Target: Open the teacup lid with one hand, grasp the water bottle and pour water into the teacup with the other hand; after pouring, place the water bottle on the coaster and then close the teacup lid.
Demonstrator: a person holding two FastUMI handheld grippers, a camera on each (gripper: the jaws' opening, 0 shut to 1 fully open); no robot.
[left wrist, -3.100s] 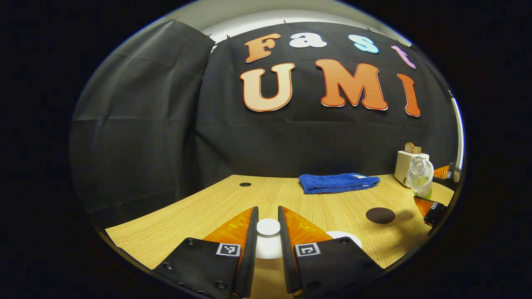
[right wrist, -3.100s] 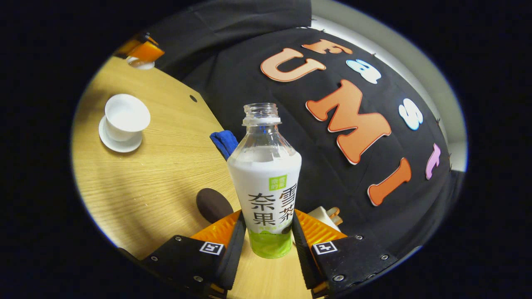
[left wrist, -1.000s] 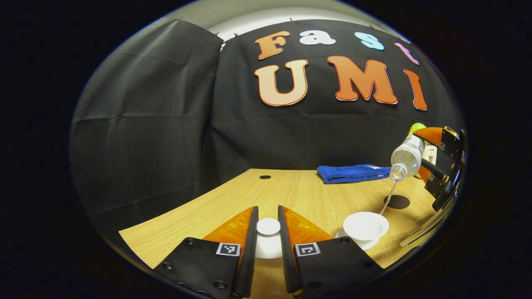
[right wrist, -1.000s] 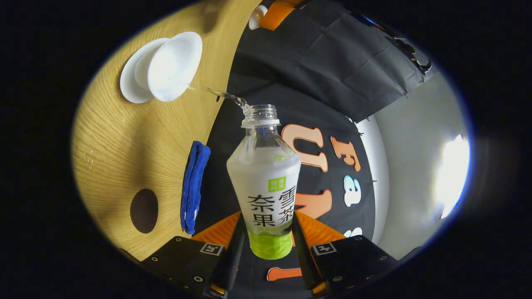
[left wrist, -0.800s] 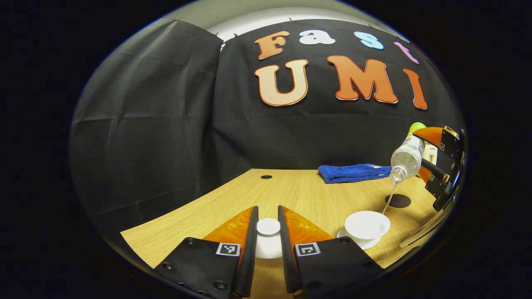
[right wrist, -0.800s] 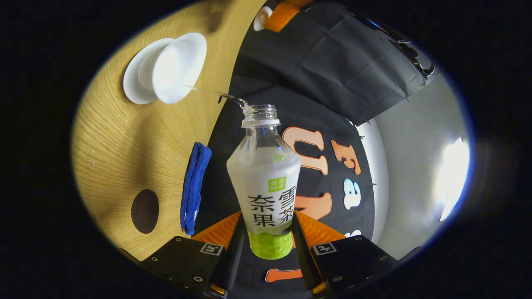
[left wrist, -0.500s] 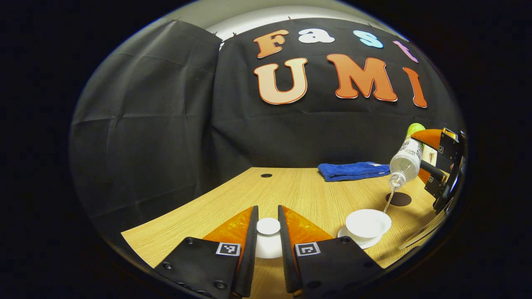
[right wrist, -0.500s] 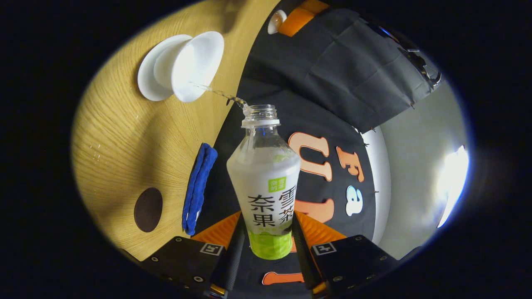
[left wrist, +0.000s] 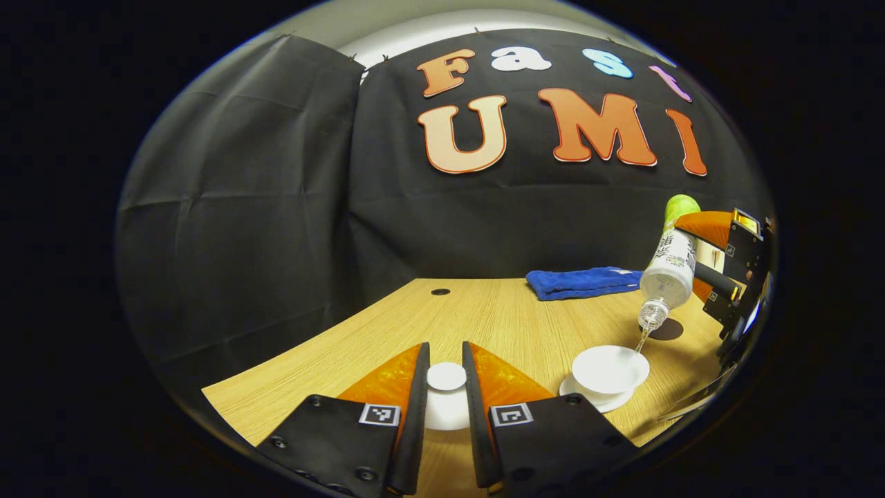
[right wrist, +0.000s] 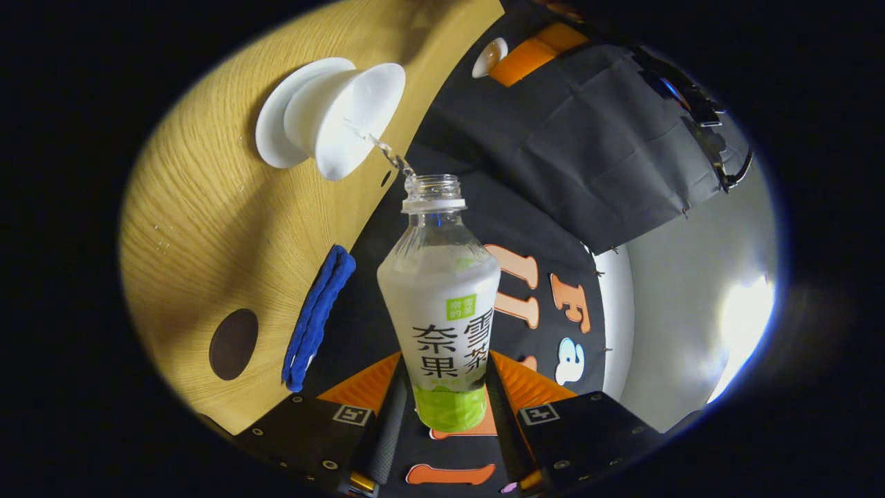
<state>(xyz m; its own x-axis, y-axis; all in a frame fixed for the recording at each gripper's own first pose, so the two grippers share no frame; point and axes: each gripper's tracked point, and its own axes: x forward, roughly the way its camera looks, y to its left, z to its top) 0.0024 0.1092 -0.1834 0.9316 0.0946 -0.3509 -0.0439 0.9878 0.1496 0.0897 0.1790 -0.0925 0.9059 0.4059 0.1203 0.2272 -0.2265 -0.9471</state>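
Pouring was the step in hand. Your right gripper (right wrist: 442, 415) was clamped on the bottle (right wrist: 440, 304) low on its body, both fingers pressing its sides, with the bottle tipped neck-down over the teacup (left wrist: 610, 368). A thin stream ran from the open mouth into the cup near its rim. The cup sat on its saucer (left wrist: 596, 400) on the desk (left wrist: 498, 325), uncovered.

Your left gripper (left wrist: 446, 398) was closed on the knob of the lid (left wrist: 446, 377), holding the lid off to the cup's left, close over the desk; whether it touched the desk could not be told.

The coaster (right wrist: 233, 344) lay bare on the desk beyond the cup, near the blue cloth (left wrist: 581, 282).

Judgement: the cup's fill level could not be read, so pouring is probably mid-course. Next move calls for righting the bottle to cut the stream cleanly, then carrying it upright to the coaster. The lid goes back last.
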